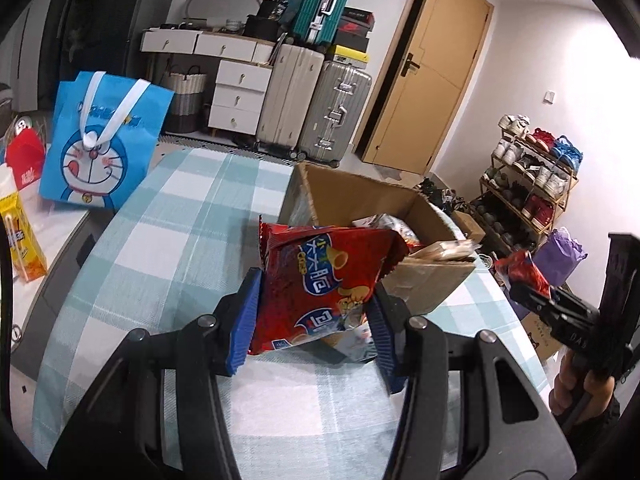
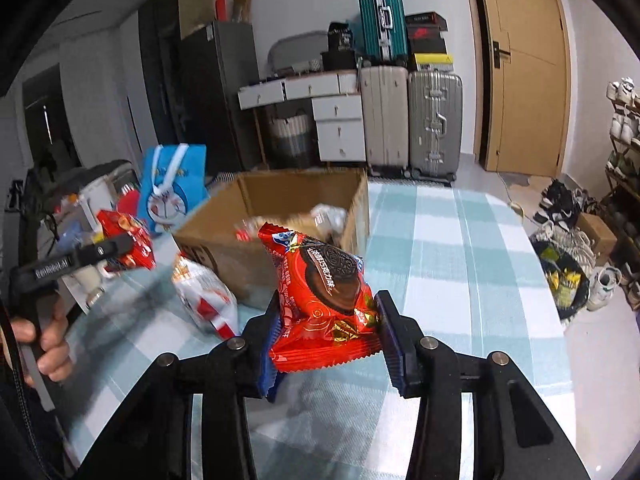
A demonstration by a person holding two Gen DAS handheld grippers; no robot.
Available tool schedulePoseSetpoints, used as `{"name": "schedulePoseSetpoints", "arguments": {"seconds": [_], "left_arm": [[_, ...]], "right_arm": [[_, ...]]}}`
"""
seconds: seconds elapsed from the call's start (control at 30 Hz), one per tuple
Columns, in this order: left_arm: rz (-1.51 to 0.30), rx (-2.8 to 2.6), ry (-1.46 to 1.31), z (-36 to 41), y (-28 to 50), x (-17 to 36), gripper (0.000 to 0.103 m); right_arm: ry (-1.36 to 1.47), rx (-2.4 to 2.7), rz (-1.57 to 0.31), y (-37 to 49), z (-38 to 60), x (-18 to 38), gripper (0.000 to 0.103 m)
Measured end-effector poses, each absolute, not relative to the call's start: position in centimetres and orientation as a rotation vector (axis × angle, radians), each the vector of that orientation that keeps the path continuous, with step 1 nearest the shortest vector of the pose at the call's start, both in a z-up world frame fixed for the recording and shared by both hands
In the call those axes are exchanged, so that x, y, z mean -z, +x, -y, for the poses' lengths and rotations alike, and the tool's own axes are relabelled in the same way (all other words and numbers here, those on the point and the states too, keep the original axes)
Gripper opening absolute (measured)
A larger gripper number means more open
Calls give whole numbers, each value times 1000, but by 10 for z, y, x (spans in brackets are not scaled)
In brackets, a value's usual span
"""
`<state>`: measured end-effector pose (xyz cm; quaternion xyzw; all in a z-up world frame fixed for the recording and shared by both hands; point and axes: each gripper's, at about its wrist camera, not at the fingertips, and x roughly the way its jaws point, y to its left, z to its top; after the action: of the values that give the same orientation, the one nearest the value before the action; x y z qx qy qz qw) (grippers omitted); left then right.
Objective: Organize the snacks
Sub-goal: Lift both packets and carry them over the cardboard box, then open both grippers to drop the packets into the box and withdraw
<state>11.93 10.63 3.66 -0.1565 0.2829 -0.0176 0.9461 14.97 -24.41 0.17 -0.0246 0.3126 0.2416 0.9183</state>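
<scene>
Both hands loaded. My left gripper (image 1: pixel 316 316) has its jaws clenched on a red snack bag (image 1: pixel 324 280) with blue lettering; the bag stands upright between the blue pads, above the checked cloth of the surface (image 1: pixel 180 216). Just behind it sits the open cardboard box (image 1: pixel 384 204), with more wrappers showing inside.

My right gripper (image 2: pixel 326 340) grips a red cookie packet (image 2: pixel 320 304) with a chocolate sandwich biscuit printed on the front. The left pad presses the wrapper; the right pad meets it at the crimped edge. The packet is tilted, clear of the cloth, in front of the box (image 2: pixel 280 200).

In the right wrist view the left gripper shows at the left edge, blurred, with its red bag. A white and red snack bag (image 2: pixel 204 296) lies on the cloth just beside the box's near corner.

A blue cartoon tote bag (image 1: pixel 104 140) stands beyond the cloth's left edge. Suitcases (image 1: pixel 316 112) stand against the far wall.
</scene>
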Motion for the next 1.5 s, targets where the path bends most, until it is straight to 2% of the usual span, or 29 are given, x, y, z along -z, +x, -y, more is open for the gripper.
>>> {"name": "schedulePoseSetpoints", "arguments": {"seconds": [0.37,1.03,1.5], "left_arm": [[-564,76,-293,-82,138,-57,47],[-556,72,-229,-70,166,-80,47],[-559,51,-185,-58,213,-81,47]], "right_arm": [[-41,-525,-605,164,231,-37,44],[-6,-542,-611,190,221,-37,44],[42,-572,-619,223,202,-38,44]]}}
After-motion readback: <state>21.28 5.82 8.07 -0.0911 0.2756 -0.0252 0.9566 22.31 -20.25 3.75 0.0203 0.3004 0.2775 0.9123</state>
